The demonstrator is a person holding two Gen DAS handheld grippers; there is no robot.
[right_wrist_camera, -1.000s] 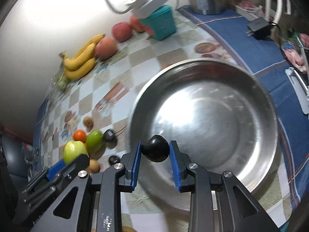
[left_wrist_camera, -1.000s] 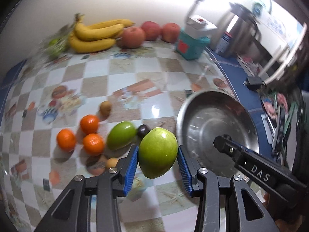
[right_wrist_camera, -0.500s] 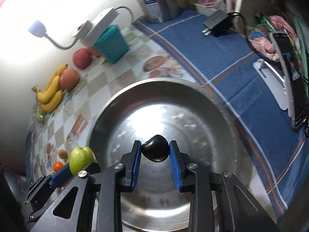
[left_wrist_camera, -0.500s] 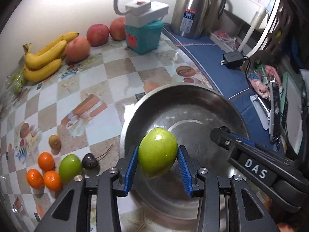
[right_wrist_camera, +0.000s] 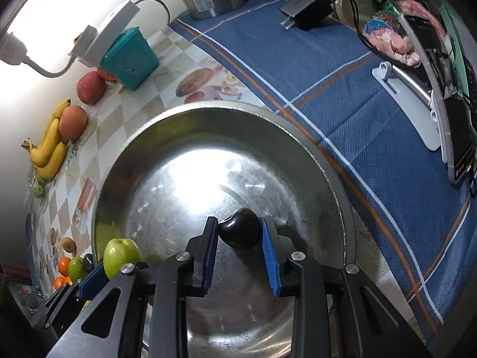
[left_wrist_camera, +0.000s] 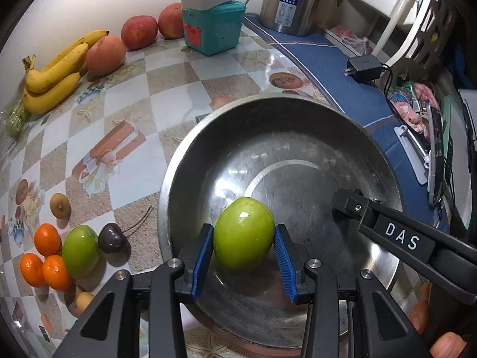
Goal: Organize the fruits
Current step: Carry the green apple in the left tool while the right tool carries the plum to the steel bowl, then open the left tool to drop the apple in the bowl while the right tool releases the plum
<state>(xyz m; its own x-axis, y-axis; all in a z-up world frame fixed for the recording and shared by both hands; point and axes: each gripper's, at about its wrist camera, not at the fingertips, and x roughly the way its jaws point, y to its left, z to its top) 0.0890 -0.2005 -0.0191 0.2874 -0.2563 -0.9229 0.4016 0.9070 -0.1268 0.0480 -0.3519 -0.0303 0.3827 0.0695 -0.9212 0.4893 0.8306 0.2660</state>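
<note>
Both grippers angled down over steel bowl (left_wrist_camera: 179, 161): left gripper (left_wrist_camera: 244, 258) w/ green fruit (left_wrist_camera: 244, 234), right gripper (right_wrist_camera: 240, 252) w/ dark fruit (right_wrist_camera: 240, 232) in jaws.

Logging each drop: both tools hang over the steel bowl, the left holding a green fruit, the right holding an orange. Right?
Not quite. The right tool holds a dark cherry, not an orange, as the right wrist view shows. The left tool does hold the green fruit over the steel bowl.

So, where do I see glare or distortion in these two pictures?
Right wrist view: strong white glare on the steel bowl bottom and a blown-out lamp at far left. Left wrist view: only a small highlight on the green fruit. Both views: fisheye bending with dark corners; focus sharp.
</note>
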